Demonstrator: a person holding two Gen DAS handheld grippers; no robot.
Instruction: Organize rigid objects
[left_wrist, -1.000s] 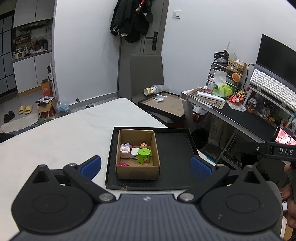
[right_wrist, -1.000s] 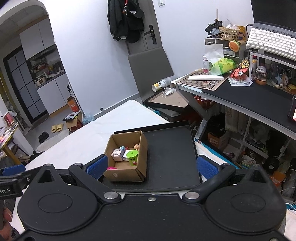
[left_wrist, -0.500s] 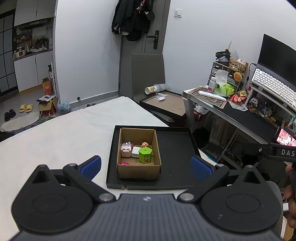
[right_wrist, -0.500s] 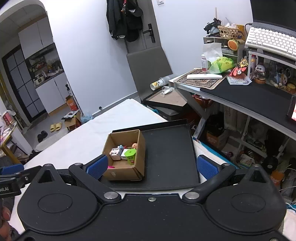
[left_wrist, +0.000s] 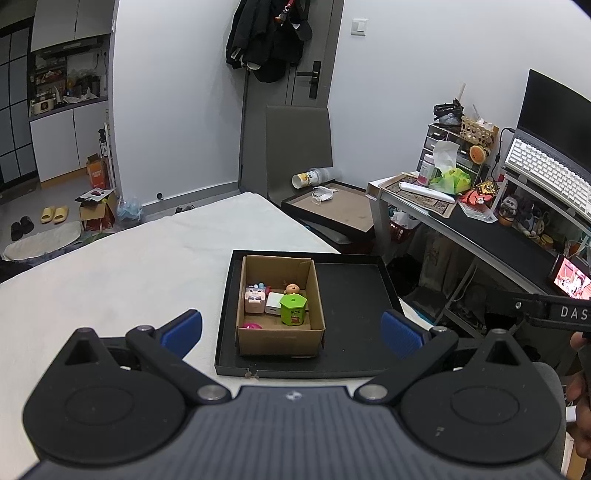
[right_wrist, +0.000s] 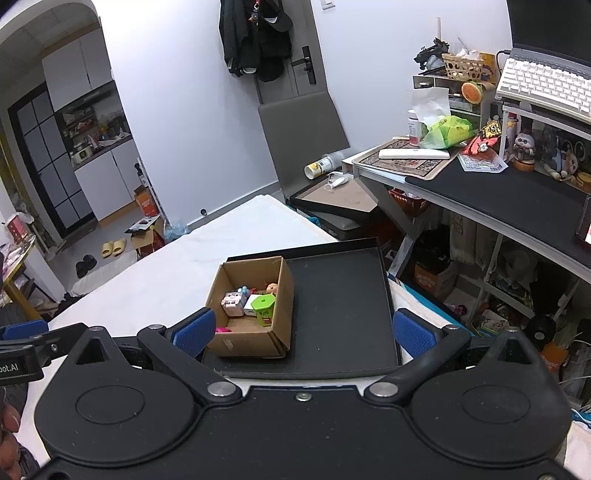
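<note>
A cardboard box (left_wrist: 280, 338) stands in the left half of a black tray (left_wrist: 354, 295) on the white table. Inside it are a green hexagonal container (left_wrist: 292, 309), a pink-and-white cube toy (left_wrist: 254, 300), a white block (left_wrist: 273, 303), a small doll head (left_wrist: 291, 287) and a pink piece (left_wrist: 252, 326). The box (right_wrist: 243, 341) and tray (right_wrist: 343, 295) also show in the right wrist view. My left gripper (left_wrist: 291, 330) is open and empty, held above the table short of the tray. My right gripper (right_wrist: 303, 330) is open and empty at a similar height.
The white table (left_wrist: 129, 266) stretches left of the tray. A cluttered desk (left_wrist: 491, 236) with a keyboard stands at the right. A grey chair (left_wrist: 299, 147) and a framed board (left_wrist: 332, 206) lie beyond the table's far end.
Both grippers have drawn back and risen slightly, so the box and tray look a little farther and lower. Both jaws stay open. Nothing in the box has moved.
</note>
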